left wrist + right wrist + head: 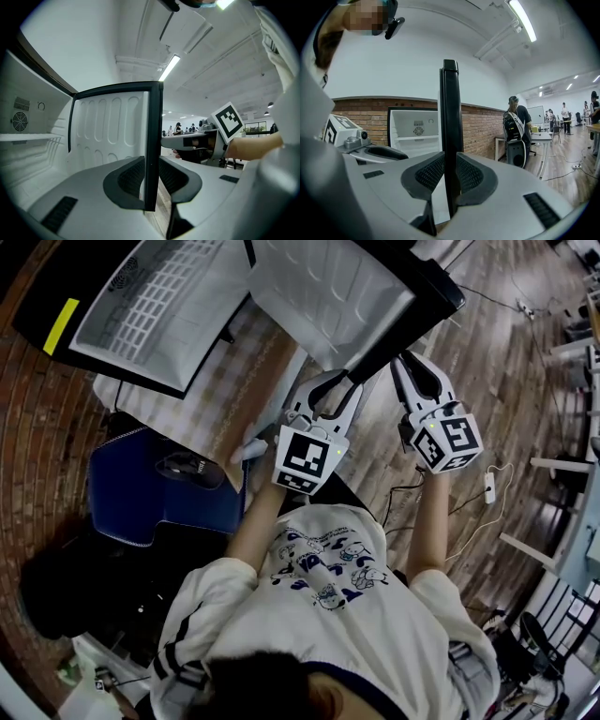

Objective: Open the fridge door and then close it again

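At the free edge of the fridge door (328, 287), both grippers have a hold. The left gripper (151, 180) is closed down on the door's dark rim, with its ribbed pads (129, 176) set against either face. The right gripper (449, 176) is pinched onto the same rim just beside it, and nothing else sits between either pair of jaws. Seen from the head view, the fridge (141, 306) stands against the brick wall (487, 126) with its white inside laid bare. The door is swung well out from it, so the opening half of the task looks done or nearly so (whether the swing is ending or about to turn back I cannot judge from this alone). To do this step well, I would carry both hands along the curve the rim makes about its hinge, not in a straight line. A straight pull would likely twist the thin rim in the pads and let it slide out. Both grippers should stay roughly level and square to the rim, sharing the load evenly. On the way shut, the last stretch wants easing, because the jaw lying on the door's inner face could get trapped against the cabinet. Letting go just short of contact and nudging from the outer face seems safer.
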